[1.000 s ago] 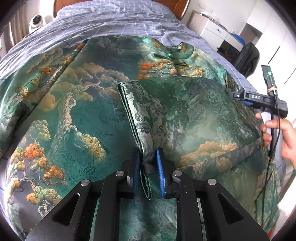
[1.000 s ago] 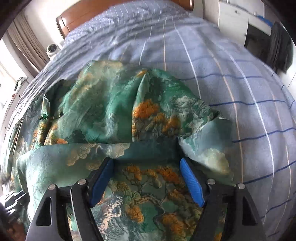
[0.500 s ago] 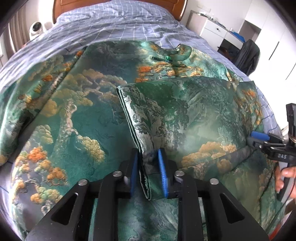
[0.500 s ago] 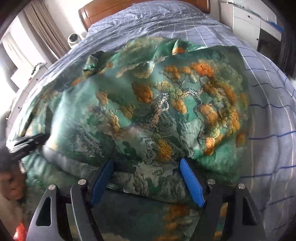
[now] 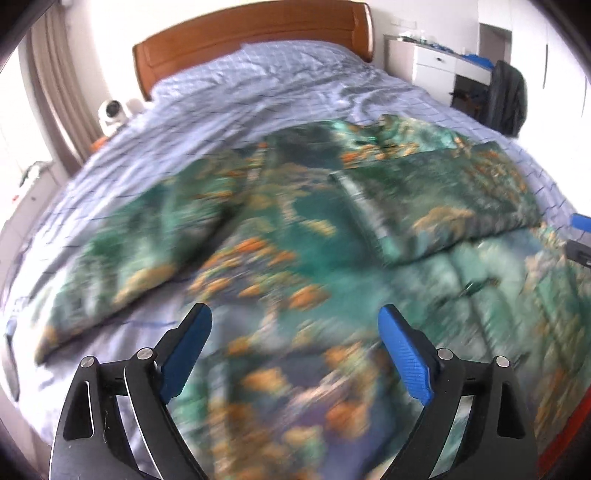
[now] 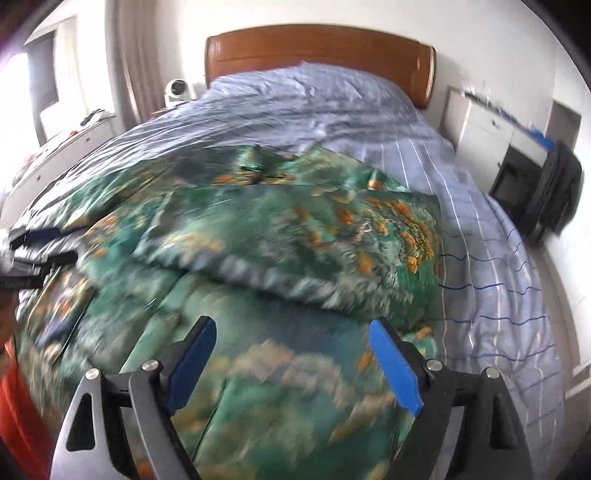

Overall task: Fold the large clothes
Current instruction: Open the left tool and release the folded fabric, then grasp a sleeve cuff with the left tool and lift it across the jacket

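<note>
I count 1 garment [image 5: 295, 236], green w/ orange print, spread on 1 bed [image 5: 280, 85] w/ 1 wooden headboard [image 5: 251, 33]. 2 sleeves on it: 1 folded across the body [image 5: 443, 199], 1 lying out to the side [image 5: 136, 243]. 2 grippers in my feeds: left gripper [image 5: 295, 354] and right gripper [image 6: 291, 363], each w/ 2 blue pads, both opening, nothing between. 1 small white camera [image 5: 110, 112] by the bed, 1 curtain [image 5: 55, 85], 1 white cabinet [image 5: 439, 70], 1 dark chair [image 5: 506, 98]. Rest too blurred to count.
</note>
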`<state>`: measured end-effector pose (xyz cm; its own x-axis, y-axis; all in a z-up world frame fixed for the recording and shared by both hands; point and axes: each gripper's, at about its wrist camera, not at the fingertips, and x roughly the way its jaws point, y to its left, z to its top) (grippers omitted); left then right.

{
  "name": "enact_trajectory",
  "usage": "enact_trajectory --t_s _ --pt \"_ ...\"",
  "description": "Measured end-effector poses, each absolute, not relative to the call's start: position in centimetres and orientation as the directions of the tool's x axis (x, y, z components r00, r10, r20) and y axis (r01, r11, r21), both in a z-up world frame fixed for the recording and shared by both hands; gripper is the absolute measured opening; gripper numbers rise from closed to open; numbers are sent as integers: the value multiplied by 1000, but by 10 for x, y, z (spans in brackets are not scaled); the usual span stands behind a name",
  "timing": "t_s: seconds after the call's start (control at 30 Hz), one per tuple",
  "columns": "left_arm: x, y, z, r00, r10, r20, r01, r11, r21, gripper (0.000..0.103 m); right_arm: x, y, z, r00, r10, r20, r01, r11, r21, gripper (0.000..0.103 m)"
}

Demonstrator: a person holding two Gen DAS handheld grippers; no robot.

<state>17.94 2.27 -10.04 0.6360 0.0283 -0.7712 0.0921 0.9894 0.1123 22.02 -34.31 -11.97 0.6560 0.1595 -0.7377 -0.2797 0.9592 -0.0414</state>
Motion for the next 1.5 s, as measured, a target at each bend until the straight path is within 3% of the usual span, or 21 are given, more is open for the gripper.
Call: enact_trajectory --t_s 0.2,0.33,0.53,0.73,0.83,0.93,0.97,1.0,1.03,1.07,1.1,1.3,1.5 --pt "150 74 -103 659 177 -731 -6 973 229 98 178 -319 -126 656 198 -728 -312 950 -23 87" --pt "152 118 -109 621 215 -753 -104 976 193 98 166 -303 -134 625 224 -747 -353 935 -15 87" --pt "159 200 -111 603 159 -782 -315 948 -49 98 163 -290 -136 610 230 -758 -366 930 -12 87" --pt "160 304 -136 636 51 -770 -550 730 -406 98 157 -281 -132 612 226 -758 -385 922 -35 87" --pt "162 353 -150 637 73 -768 -648 590 -481 98 154 -277 -132 601 235 -764 -393 919 -27 87" --pt "170 384 -164 604 118 -788 -722 500 -479 95 152 -271 -136 586 243 -773 -406 914 -20 87" --pt "172 389 -166 598 132 -790 -733 489 -473 88 151 -269 -138 579 245 -778 -410 912 -18 87" --pt "176 393 -168 591 146 -793 -742 485 -463 70 151 -267 -140 569 247 -784 -415 910 -15 87" --pt "176 394 -169 584 153 -797 -747 484 -455 59 150 -265 -142 561 249 -789 -420 908 -12 87" --pt "179 394 -169 574 166 -802 -755 487 -440 30 149 -262 -144 556 251 -792 -425 905 -12 87" --pt "180 392 -167 566 180 -805 -759 495 -423 14 148 -260 -145 554 252 -793 -429 903 -12 87" --pt "193 343 -109 570 326 -754 -689 689 -223 9 143 -258 -139 563 296 -772 -440 898 24 87" --pt "213 224 -13 729 370 -576 -451 893 3 8 142 -274 -128 603 322 -730 -391 917 81 87"
